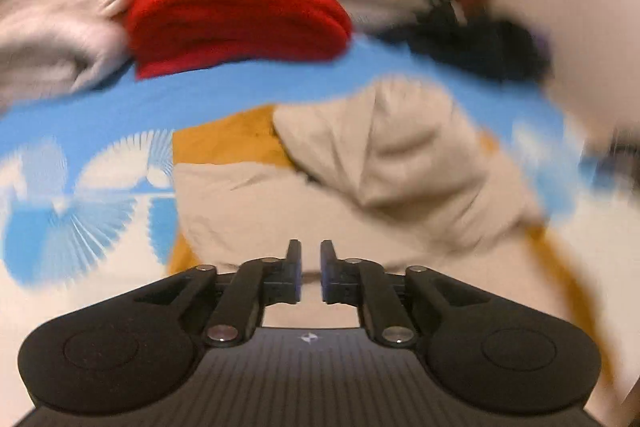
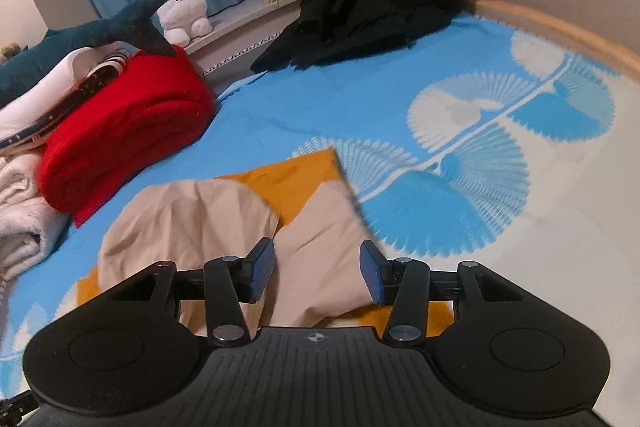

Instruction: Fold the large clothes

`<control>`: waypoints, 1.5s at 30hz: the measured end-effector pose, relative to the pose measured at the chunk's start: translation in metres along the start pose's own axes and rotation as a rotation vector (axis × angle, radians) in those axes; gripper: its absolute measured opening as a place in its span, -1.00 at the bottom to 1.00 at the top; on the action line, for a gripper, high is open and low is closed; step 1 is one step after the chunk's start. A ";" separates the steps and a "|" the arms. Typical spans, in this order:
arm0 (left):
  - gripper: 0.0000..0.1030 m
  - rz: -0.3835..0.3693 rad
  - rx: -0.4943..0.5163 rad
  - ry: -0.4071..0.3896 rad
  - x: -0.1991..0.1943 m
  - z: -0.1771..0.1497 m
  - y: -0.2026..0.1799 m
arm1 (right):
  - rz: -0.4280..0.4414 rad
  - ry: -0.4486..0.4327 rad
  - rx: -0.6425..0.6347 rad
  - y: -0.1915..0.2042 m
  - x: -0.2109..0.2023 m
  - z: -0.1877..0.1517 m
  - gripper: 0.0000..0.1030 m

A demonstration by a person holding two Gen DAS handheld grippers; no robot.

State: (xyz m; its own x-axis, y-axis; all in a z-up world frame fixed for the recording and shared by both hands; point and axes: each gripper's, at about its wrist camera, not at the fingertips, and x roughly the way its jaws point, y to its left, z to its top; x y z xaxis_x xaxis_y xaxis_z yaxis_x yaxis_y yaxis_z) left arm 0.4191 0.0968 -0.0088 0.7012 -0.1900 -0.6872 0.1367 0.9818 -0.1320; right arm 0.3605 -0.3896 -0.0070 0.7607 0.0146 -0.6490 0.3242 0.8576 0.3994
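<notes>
Left wrist view: your left gripper (image 1: 310, 271) shows a narrow gap between its pads with nothing pinched there. The picture is smeared, so detail is poor. The garment (image 1: 360, 179), beige with an orange lining showing, lies on the bed sheet (image 1: 240, 87) just beyond the fingertips, toward 12 o'clock. One beige flap is doubled over the rest toward 1 o'clock, and an orange corner shows at 11 o'clock. A red stack (image 1: 236, 19) sits further off at 11 o'clock, and dark clothes (image 1: 480, 47) at 1 o'clock.

Right wrist view: your right gripper (image 2: 317, 275) stands wide and empty, hovering over the garment (image 2: 192, 227), which spreads from 10 to 12 o'clock under the pads. The beige panels overlap loosely and creases remain.

By my reading you are partway: a first fold looks laid, but the shape is uneven, so more folds and squaring are left. The black pile (image 2: 372, 11) at 12 o'clock looks unfolded; the red stack (image 2: 128, 131) at 10 o'clock looks done.
</notes>
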 end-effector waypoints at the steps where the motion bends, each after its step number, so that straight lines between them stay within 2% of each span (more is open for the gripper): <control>1: -0.72 -0.014 -0.042 -0.022 0.005 0.000 -0.007 | 0.022 0.008 0.010 0.001 0.003 -0.002 -0.04; 2: -0.72 -0.033 -0.068 -0.032 0.013 0.003 -0.011 | 0.031 0.018 0.011 0.003 0.006 -0.005 -0.04; 5: -0.67 -0.109 -0.160 0.002 0.054 0.012 -0.025 | 0.045 0.062 0.025 0.009 0.016 -0.012 -0.04; 7: -0.30 -0.160 -0.268 0.040 0.079 0.012 -0.025 | 0.067 0.086 0.031 0.013 0.022 -0.014 -0.04; 8: 0.03 -0.181 -0.340 0.063 0.094 0.012 -0.023 | 0.070 0.092 0.030 0.015 0.024 -0.014 -0.04; 9: 0.20 -0.199 -0.448 0.097 0.118 0.015 -0.016 | 0.069 0.093 0.029 0.017 0.025 -0.014 -0.04; 12: 0.21 -0.218 -0.769 0.196 0.173 0.012 0.003 | 0.077 0.114 0.036 0.020 0.033 -0.014 -0.04; 14: 0.18 -0.255 -0.905 0.245 0.203 0.010 0.010 | 0.074 0.128 0.030 0.022 0.040 -0.014 -0.04; 15: -0.19 -0.262 -0.945 0.285 0.218 0.010 0.009 | 0.073 0.132 0.023 0.023 0.042 -0.014 -0.04; 16: -0.64 -0.272 -0.949 0.305 0.224 0.013 0.009 | 0.073 0.135 0.019 0.025 0.044 -0.014 -0.04; 17: -0.97 -0.288 -0.927 0.294 0.222 0.021 0.005 | 0.074 0.139 0.018 0.027 0.046 -0.014 -0.04; 18: -0.98 -0.305 -0.884 0.244 0.212 0.032 0.004 | 0.078 0.142 0.021 0.028 0.048 -0.014 -0.04; 19: -0.98 -0.320 -0.792 0.162 0.192 0.048 -0.001 | 0.084 0.143 0.025 0.029 0.050 -0.014 -0.04; 21: -0.98 -0.292 -0.599 -0.003 0.137 0.070 -0.008 | 0.098 0.144 0.026 0.032 0.051 -0.015 -0.04; 22: -0.98 -0.265 -0.553 -0.035 0.117 0.070 -0.006 | 0.103 0.144 0.022 0.034 0.052 -0.016 -0.04; 23: -0.98 -0.220 -0.533 -0.038 0.103 0.066 -0.002 | 0.106 0.146 0.020 0.035 0.053 -0.016 -0.04; 26: -0.98 -0.039 -0.501 0.043 0.085 0.034 0.014 | 0.112 0.161 0.017 0.038 0.057 -0.021 -0.04; 28: -0.98 -0.004 -0.459 0.108 0.094 0.006 0.014 | 0.115 0.173 0.016 0.039 0.062 -0.026 -0.04; 30: -0.98 0.000 -0.483 0.155 0.106 -0.011 0.016 | 0.125 0.182 0.019 0.041 0.067 -0.032 -0.04; 32: -0.98 -0.027 -0.511 0.167 0.112 -0.012 0.015 | 0.151 0.200 0.051 0.044 0.072 -0.037 -0.02; 35: -0.98 -0.042 -0.463 0.187 0.117 -0.013 -0.004 | 0.223 0.251 0.113 0.052 0.086 -0.046 0.00; 40: -0.98 -0.075 -0.493 0.194 0.113 -0.010 -0.001 | 0.318 0.386 0.263 0.059 0.114 -0.066 0.03; 45: -0.98 -0.107 -0.524 0.187 0.108 -0.003 0.011 | 0.391 0.433 0.289 0.073 0.122 -0.078 0.03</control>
State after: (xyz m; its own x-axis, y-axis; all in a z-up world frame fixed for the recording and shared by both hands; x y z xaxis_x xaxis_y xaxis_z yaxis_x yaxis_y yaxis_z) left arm 0.4939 0.0867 -0.0866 0.5597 -0.3318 -0.7593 -0.1992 0.8356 -0.5120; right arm 0.4334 -0.2852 -0.1072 0.5771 0.5552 -0.5989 0.2537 0.5751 0.7777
